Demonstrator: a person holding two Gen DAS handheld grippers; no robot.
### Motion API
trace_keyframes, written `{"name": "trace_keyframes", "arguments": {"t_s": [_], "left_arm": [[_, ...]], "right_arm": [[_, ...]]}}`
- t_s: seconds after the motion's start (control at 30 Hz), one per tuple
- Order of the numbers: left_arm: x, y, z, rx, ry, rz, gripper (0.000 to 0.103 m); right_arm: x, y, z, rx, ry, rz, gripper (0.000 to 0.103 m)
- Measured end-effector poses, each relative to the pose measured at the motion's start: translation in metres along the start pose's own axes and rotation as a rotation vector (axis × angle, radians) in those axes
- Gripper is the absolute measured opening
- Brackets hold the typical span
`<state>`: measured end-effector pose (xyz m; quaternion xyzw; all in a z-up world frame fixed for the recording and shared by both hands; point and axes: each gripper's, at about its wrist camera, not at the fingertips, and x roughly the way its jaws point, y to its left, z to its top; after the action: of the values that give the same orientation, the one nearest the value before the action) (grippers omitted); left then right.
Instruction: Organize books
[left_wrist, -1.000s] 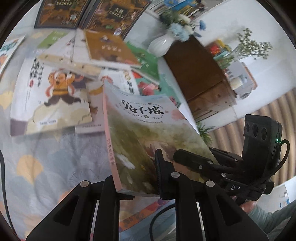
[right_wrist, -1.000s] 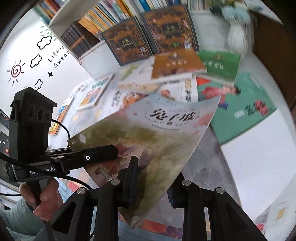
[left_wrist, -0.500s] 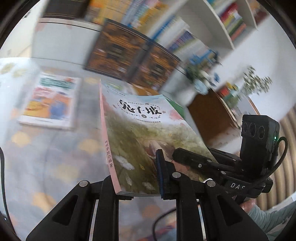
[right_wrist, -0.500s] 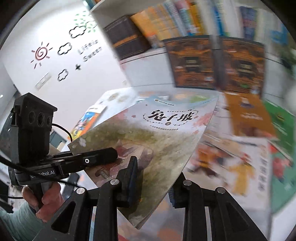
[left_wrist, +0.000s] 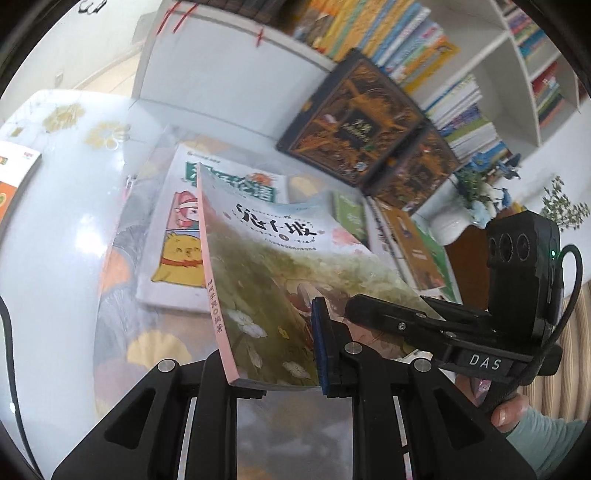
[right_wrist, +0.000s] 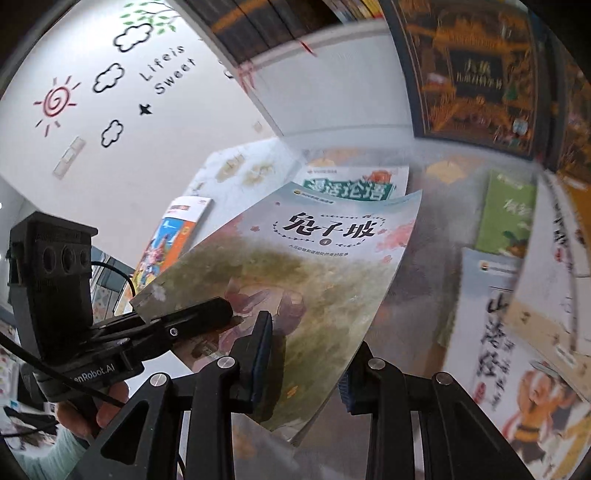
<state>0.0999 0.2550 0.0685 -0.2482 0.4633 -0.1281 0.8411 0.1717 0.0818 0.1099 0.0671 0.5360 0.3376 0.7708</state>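
Bookshelf (left_wrist: 454, 92) full of books (left_wrist: 399, 40)

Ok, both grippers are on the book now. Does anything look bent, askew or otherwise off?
Yes. The rabbit-hill book, clamped by the left gripper and the right gripper along its near edge, is flexing: its far top edge curls upward and the cover bows. It hangs tilted above the comic book lying on the table.

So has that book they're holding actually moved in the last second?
Yes. The held book was over the scattered pile near the white vase; now it hangs above the cartoon chick book, further left along the table, toward the bookshelf's end.
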Motion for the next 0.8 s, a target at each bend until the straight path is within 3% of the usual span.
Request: {"name": "trace_keyframes", "arguments": {"t_s": [0.3,0.5,0.8], "left_arm": [[0.031,0.040,0.023,-0.057,0.010,-0.025,0.018],[0.043,0.065,0.021,-0.103,0.061,-0.003,0.025],[0.027,0.099,0.014,-0.210,0.030,0.042,0.024]], "right_arm": [[0.047,-0.023,0.035,0.069,0.029,-0.012,0.030],[0.063,-0.031,0.037,0.103,0.051,-0.007,0.030],[0.079,-0.037,0.034,0.135,0.075,-0.002,0.030]]}}
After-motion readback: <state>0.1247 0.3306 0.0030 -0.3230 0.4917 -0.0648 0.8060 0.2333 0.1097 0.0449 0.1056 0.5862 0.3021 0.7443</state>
